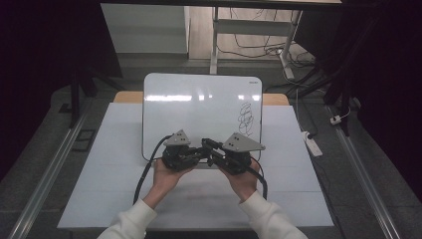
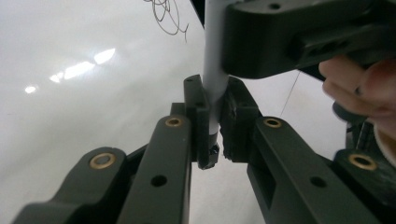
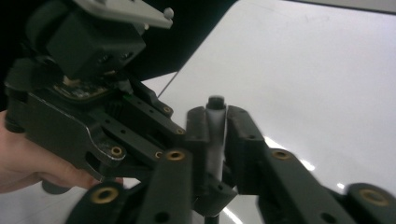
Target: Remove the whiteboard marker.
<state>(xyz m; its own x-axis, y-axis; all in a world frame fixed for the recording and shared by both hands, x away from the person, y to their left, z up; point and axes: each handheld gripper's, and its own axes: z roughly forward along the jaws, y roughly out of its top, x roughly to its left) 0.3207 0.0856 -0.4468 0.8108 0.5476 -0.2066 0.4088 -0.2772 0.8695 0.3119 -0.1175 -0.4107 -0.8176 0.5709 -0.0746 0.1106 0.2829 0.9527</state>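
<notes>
Seemingly, in the high view the left gripper (image 1: 191,149) and right gripper (image 1: 213,150) meet over the near edge of the whiteboard (image 1: 199,107), mid-desk (image 1: 119,164). Left gripper view: its fingers (image 2: 198,119) are clenched on one end of the grey marker (image 2: 214,70). Right gripper view: its fingers (image 3: 240,135) flank the marker's (image 3: 215,116) black end, grasp apparently easing. Likely capping or uncapping; next comes a straight push or pull along the marker.

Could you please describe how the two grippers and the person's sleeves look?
Both the left gripper and right gripper are black, each topped by a grey three-cornered plate and trailing a black cable. Brass-coloured pivot pins dot the jaw links. The sleeves are cream-white.
</notes>
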